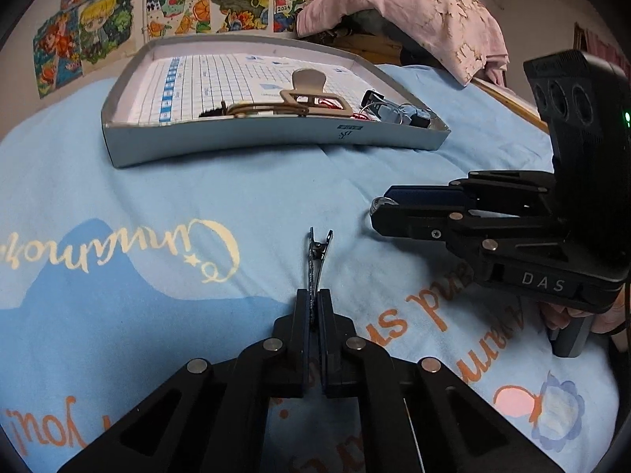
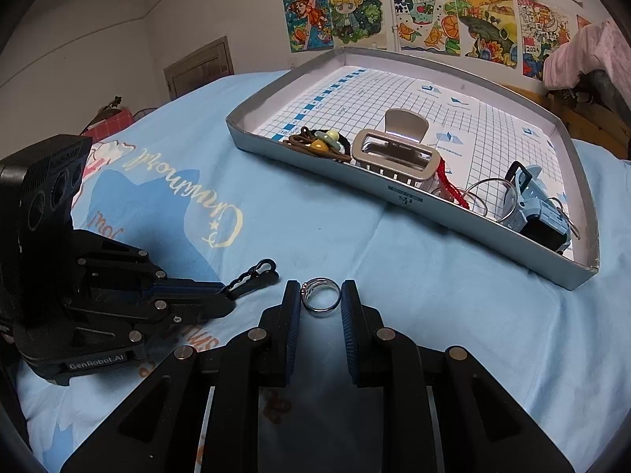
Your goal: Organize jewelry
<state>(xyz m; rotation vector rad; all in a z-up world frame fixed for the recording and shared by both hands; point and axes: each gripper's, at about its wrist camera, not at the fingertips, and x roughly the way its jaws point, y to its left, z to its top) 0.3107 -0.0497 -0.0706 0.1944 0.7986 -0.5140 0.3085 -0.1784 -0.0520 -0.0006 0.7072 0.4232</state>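
Observation:
My left gripper (image 1: 314, 299) is shut on a thin dark metal hair clip (image 1: 315, 254) that sticks out forward over the blue bedspread; it also shows in the right wrist view (image 2: 252, 276). My right gripper (image 2: 320, 295) holds a silver ring (image 2: 320, 295) between its fingers, the pads touching its sides just above the cloth. In the left wrist view the right gripper (image 1: 380, 213) is at the right with the ring (image 1: 379, 203) at its tip. A shallow grey box lid (image 1: 276, 142) ahead holds a beige claw clip (image 2: 394, 149), hair ties (image 2: 315, 144), a red cord and keyrings.
The blue printed bedspread (image 1: 157, 205) covers the whole work surface. A pink cloth (image 1: 414, 8) lies over things behind the lid. Drawings hang on the wall (image 2: 394, 12) beyond. The left gripper body (image 2: 79, 276) stands close left of the right one.

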